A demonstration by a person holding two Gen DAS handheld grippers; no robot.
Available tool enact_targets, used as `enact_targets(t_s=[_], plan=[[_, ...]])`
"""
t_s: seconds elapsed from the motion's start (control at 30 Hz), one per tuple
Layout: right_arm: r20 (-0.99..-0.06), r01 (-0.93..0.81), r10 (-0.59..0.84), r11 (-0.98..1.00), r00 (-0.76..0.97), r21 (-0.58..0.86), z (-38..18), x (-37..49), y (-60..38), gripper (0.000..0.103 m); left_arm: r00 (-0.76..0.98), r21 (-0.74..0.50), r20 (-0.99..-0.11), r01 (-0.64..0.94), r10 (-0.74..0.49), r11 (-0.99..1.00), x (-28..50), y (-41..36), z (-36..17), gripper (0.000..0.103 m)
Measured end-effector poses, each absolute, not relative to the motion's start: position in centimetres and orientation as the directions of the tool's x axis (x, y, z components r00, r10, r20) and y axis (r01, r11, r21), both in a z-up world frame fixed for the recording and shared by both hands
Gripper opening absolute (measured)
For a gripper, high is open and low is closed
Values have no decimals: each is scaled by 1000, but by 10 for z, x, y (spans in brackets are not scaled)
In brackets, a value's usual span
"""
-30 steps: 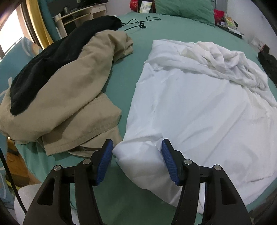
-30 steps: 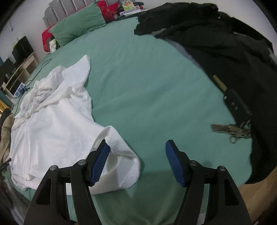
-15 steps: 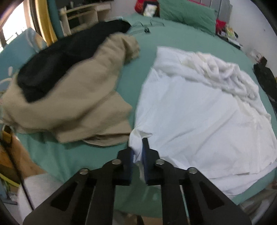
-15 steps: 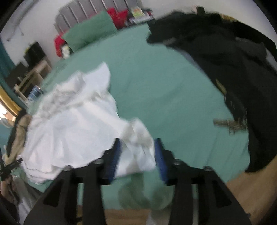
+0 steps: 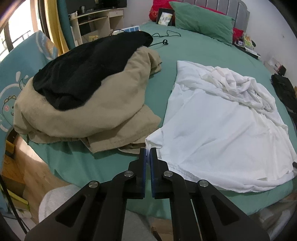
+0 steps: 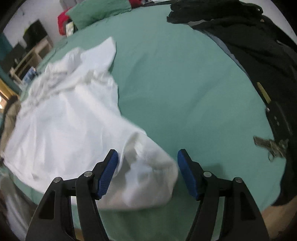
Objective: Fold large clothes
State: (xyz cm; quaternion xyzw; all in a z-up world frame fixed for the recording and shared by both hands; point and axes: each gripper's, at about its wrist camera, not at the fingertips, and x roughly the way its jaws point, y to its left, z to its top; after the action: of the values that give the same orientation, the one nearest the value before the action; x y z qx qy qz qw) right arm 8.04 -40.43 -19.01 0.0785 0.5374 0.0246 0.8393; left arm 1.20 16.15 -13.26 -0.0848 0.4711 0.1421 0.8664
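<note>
Left gripper (image 5: 148, 154) fingers pinch the shirt (image 5: 219, 128) corner, tan pile (image 5: 104, 111) just left. Right gripper (image 6: 147, 159) fingers are opening around its other corner; bare bed (image 6: 185, 83) ahead.

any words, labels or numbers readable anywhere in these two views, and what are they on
No text can be read in either view.
Framed card by the green pillow: print too small to read.
Books and packets at the bed's far corner: print too blurred.
Teal cartoon cover on the left: a dinosaur drawing only, no words.
White garment and tan garment: no label shows.
</note>
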Motion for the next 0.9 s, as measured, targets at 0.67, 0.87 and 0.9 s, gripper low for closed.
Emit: enact_targets(t_s=[0.67, 0.87, 0.9], plan=[[-800, 121, 176, 948, 573, 295, -120, 14, -440, 2, 664, -88, -740, -254, 107, 963, -21, 150, -74, 4], [-760, 112, 131, 959, 636, 259, -73, -3, -442, 2, 721, -98, -683, -253, 120, 963, -39, 148, -34, 2], [-753, 102, 126, 963, 646, 250, -66, -5, -440, 2, 726, -89, -676, -251, 127, 964, -40, 147, -30, 2]])
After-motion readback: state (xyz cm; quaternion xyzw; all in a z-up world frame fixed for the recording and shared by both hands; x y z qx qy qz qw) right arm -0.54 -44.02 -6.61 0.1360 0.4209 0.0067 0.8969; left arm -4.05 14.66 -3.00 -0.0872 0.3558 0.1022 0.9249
